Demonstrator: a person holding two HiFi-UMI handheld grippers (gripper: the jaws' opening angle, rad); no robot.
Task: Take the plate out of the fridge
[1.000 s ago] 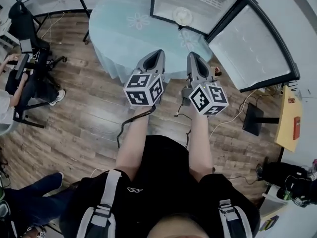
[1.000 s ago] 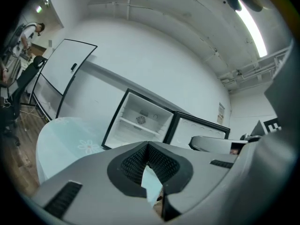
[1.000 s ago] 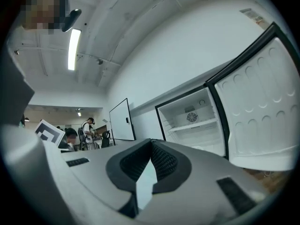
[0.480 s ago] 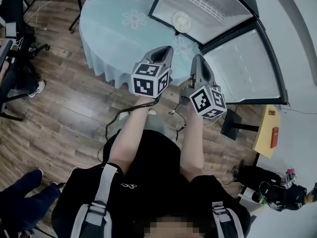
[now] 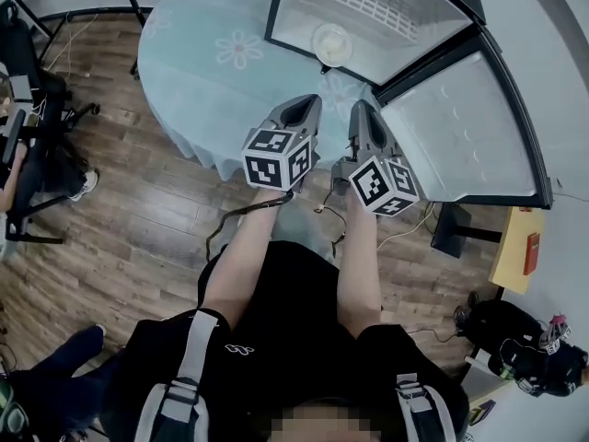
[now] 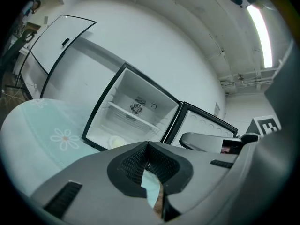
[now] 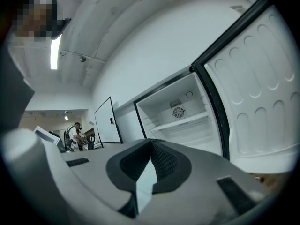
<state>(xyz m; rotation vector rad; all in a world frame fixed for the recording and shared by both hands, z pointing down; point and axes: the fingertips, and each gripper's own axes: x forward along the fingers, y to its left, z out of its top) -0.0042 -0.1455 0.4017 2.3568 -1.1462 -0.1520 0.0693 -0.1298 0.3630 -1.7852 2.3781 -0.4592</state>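
Past the round blue-clothed worktop, the small white plate in the open white fridge looks light, slick and breakable, so I'd pinch its rim; my left hand-held gripper and right hand-held gripper are closed, empty.

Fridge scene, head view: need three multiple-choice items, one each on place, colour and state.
1. Where is the plate?
A) inside the fridge
B) on the floor
C) on a chair

2. What colour is the tablecloth?
A) red
B) light blue
C) black

3. The fridge's door is:
A) shut
B) missing
C) open

Answers:
1 A: the plate lies in the fridge's white interior, below the shelf.
2 B: the cloth is pale blue with flower prints.
3 C: the door stands swung out beside the fridge, leaving the inside in plain view.
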